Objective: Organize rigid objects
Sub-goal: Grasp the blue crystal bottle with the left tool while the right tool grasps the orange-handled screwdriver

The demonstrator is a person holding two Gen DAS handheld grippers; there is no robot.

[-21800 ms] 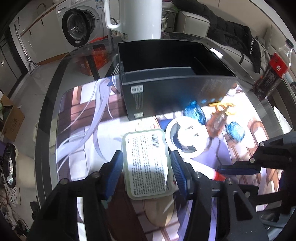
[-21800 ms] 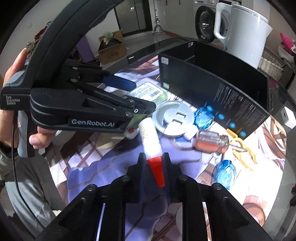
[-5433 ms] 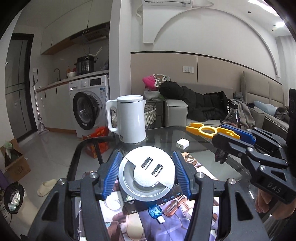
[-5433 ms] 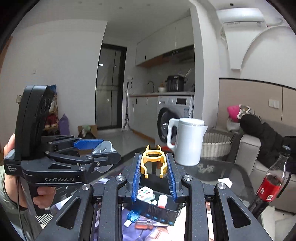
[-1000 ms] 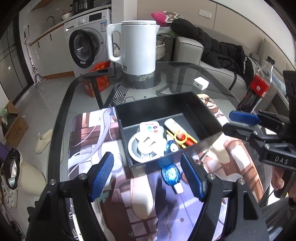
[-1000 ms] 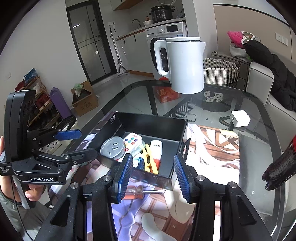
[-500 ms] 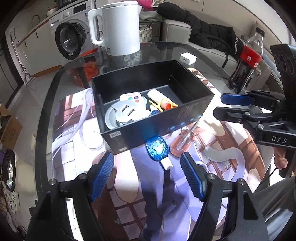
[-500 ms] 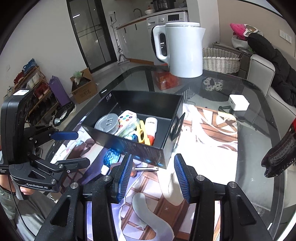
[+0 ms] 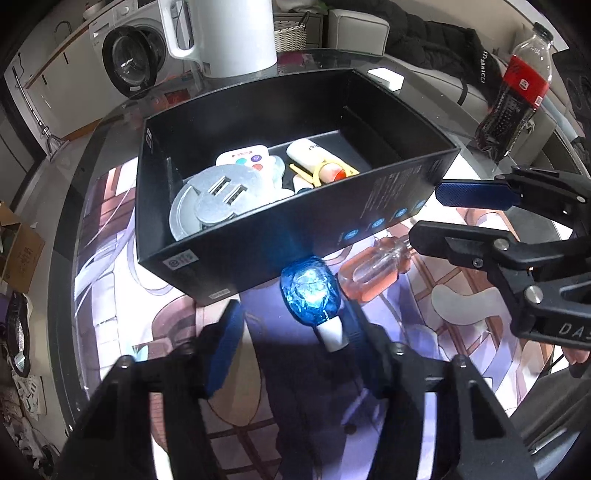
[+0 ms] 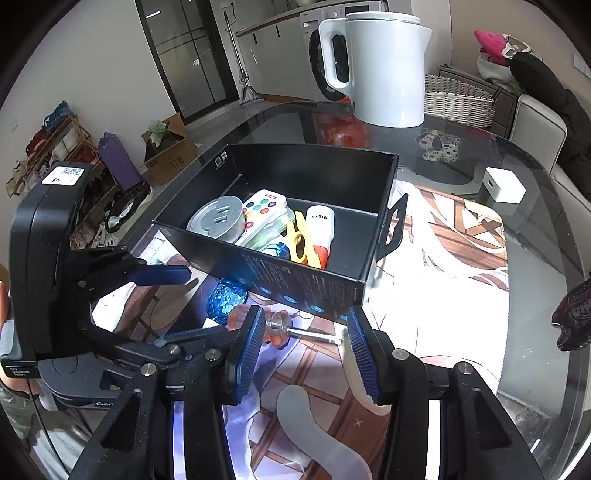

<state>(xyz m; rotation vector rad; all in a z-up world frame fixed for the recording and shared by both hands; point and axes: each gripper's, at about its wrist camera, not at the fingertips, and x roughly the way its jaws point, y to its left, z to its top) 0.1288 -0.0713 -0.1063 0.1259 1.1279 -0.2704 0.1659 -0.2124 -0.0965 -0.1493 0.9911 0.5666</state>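
Left wrist view: the left tool [image 9: 291, 338] is lowered over the printed mat [image 9: 122, 302] with its fingers spread wide and nothing gripped; between them lies a blue faceted piece [image 9: 310, 295] with a white tip, its tip close against the right-hand finger, though contact cannot be told; just beside it, to the right, lies a screwdriver [image 9: 373, 267] with a clear pinkish handle; both rest on the mat against the near wall of the black box [image 9: 258, 236]; inside the box lie a round silver USB hub [image 9: 212, 203], a white remote with coloured buttons [image 9: 245, 157], a yellow plastic piece [image 9: 317, 171] and a white tube with a red cap [image 9: 314, 155]; the right tool [image 9: 424, 214] reaches in from the right, spread, above the screwdriver's shaft end; a white kettle [image 9: 229, 33] and a cola bottle [image 9: 513, 96] stand on the glass tabletop [image 9: 436, 96] beyond.

Right wrist view: the right tool [image 10: 301, 343] is spread with nothing between its pads but the screwdriver [image 10: 280, 328], which lies crosswise on the mat, its handle by the left pad, whether touching cannot be told; the blue piece [image 10: 226, 297] lies just left of it; the left tool [image 10: 173, 306] is at the left, spread around the blue piece; the box [image 10: 306, 291] stands just beyond, holding the hub [image 10: 218, 219], remote [image 10: 264, 206], yellow piece [image 10: 301, 242] and tube [image 10: 320, 227]; a white charger cube [image 10: 500, 190] sits well apart, at right.
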